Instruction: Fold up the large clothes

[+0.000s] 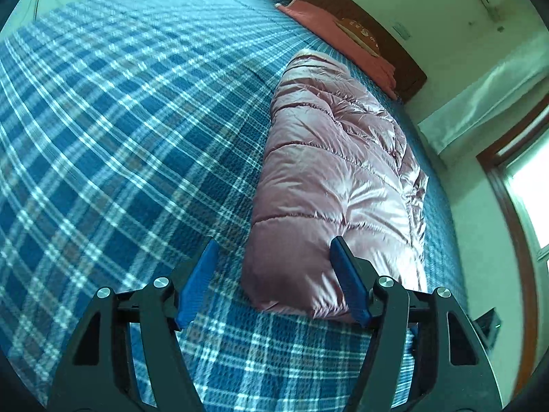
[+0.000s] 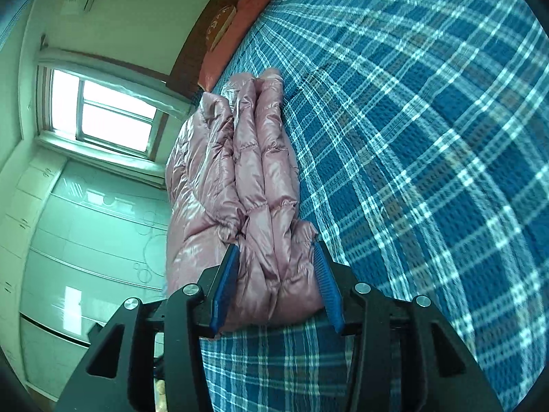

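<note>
A shiny pink puffer jacket (image 1: 329, 171) lies folded into a long bundle on the blue plaid bed cover (image 1: 120, 137). In the left wrist view my left gripper (image 1: 274, 240) hovers open over the bundle's near end; its right finger overlaps the jacket's corner and its left finger stands over bare cover. In the right wrist view the jacket (image 2: 240, 171) shows stacked layers with an elastic cuff. My right gripper (image 2: 276, 245) is open just above the near end, the padding filling the gap between the blue pads (image 2: 224, 288). The jacket also spreads out past the left pad.
The plaid cover (image 2: 429, 171) spreads wide beside the jacket. A red folded blanket (image 1: 329, 31) and a patterned pillow (image 1: 360, 34) lie against the dark wooden headboard (image 1: 405, 65). A bright window (image 2: 103, 113) and pale wardrobe doors (image 2: 85, 223) stand beyond the bed's edge.
</note>
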`<action>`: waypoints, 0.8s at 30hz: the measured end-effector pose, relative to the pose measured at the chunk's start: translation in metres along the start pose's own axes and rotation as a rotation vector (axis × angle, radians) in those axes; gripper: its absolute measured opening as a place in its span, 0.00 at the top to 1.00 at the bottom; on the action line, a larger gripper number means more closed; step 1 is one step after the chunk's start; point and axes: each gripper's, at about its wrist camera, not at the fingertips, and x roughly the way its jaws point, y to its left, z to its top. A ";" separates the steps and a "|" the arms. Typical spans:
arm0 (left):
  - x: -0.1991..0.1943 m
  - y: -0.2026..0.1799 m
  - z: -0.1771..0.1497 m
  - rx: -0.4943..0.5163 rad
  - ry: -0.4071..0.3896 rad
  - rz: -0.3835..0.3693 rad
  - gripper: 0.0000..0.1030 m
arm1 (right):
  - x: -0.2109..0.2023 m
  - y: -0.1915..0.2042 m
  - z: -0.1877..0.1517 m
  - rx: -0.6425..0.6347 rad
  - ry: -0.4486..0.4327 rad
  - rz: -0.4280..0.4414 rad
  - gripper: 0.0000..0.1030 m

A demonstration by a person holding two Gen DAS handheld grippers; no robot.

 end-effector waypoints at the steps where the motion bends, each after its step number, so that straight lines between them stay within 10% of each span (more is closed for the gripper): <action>1: -0.005 -0.003 -0.002 0.026 -0.012 0.025 0.34 | -0.006 0.003 -0.003 -0.017 -0.005 -0.021 0.56; 17: -0.100 -0.050 -0.034 0.349 -0.251 0.240 0.09 | -0.083 0.096 -0.081 -0.427 -0.167 -0.426 0.35; 24: -0.134 -0.062 -0.039 0.376 -0.326 0.268 0.04 | -0.099 0.143 -0.097 -0.541 -0.252 -0.436 0.27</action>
